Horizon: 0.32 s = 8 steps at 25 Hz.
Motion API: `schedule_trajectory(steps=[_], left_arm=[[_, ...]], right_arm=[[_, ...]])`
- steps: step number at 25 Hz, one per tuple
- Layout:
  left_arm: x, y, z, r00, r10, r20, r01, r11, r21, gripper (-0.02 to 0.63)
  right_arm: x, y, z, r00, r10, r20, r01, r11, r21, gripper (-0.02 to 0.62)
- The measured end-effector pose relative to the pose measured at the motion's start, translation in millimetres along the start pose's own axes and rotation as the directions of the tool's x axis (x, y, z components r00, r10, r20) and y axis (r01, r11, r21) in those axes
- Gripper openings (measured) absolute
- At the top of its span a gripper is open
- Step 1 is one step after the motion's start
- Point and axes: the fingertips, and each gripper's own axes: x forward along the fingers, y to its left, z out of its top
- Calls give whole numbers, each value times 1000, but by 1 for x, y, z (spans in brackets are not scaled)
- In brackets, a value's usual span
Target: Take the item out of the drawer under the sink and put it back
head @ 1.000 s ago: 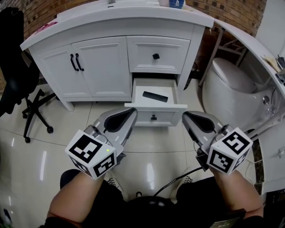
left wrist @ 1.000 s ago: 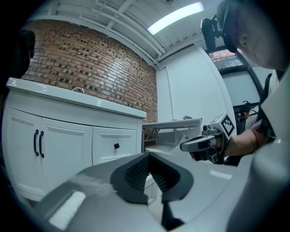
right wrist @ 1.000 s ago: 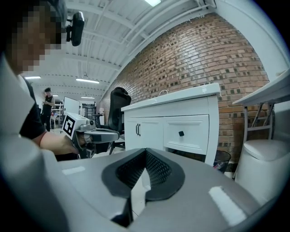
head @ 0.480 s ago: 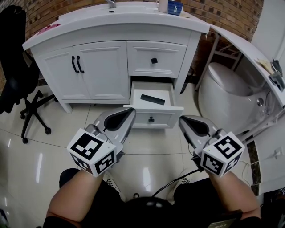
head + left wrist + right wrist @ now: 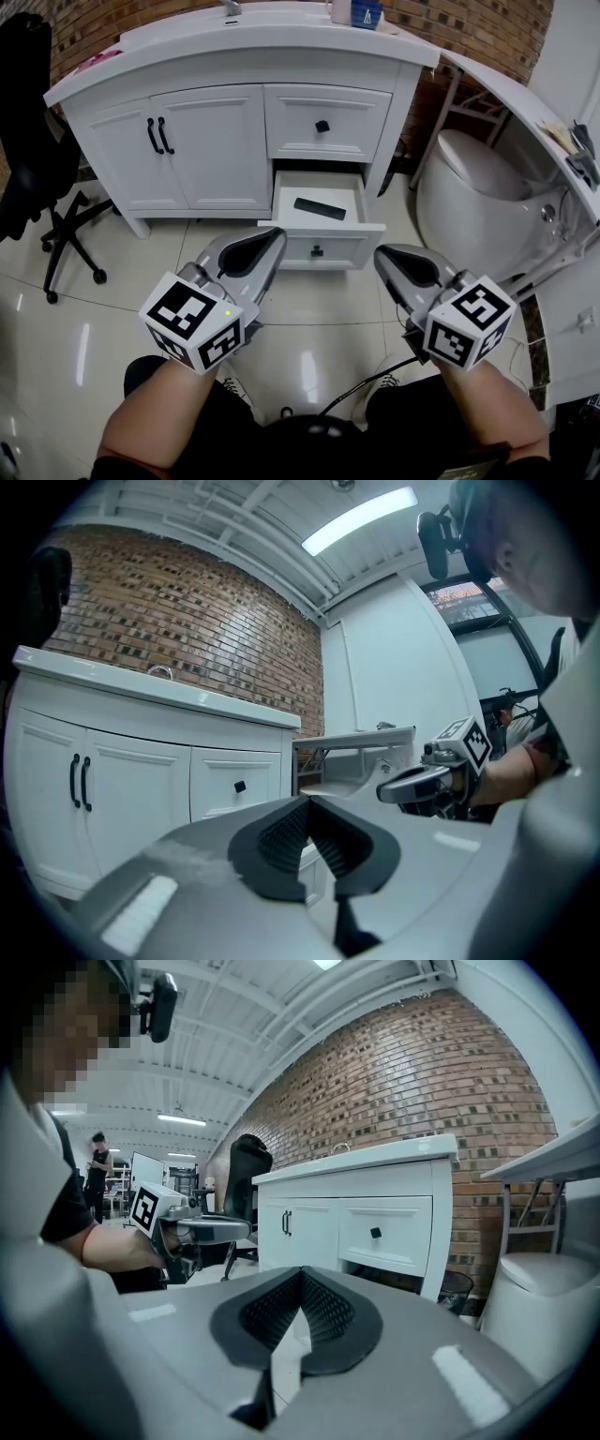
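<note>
A white vanity (image 5: 206, 141) stands ahead with its lower right drawer (image 5: 323, 246) pulled open. A flat black item (image 5: 320, 208) lies inside that drawer. My left gripper (image 5: 267, 246) hovers low in front of the drawer's left corner, shut and empty. My right gripper (image 5: 394, 262) hangs just right of the drawer front, also shut with nothing in it. In the left gripper view the jaws (image 5: 309, 803) meet tip to tip, and the right gripper (image 5: 417, 782) shows beyond them. The right gripper view shows its jaws (image 5: 302, 1277) touching too, facing the vanity (image 5: 356, 1218).
The upper drawer (image 5: 325, 124) with a black knob is closed. Double doors (image 5: 159, 141) with black handles sit left. A black office chair (image 5: 37, 178) stands at far left, a white toilet (image 5: 483, 197) at right. Glossy tile floor (image 5: 319, 309) lies below both grippers.
The view shifted slightly, so the vanity and open drawer sit a little higher in the picture. Both grippers stay shut and nearly in place; the right one drifted a touch left.
</note>
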Motion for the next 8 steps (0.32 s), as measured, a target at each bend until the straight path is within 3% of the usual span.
schedule_trajectory(steps=[8], left_arm=[[0,1,0,1000,3,0,-3,1000,3,6]], right_arm=[[1,1,1,1000,7,1,-7,1000,-1,6]])
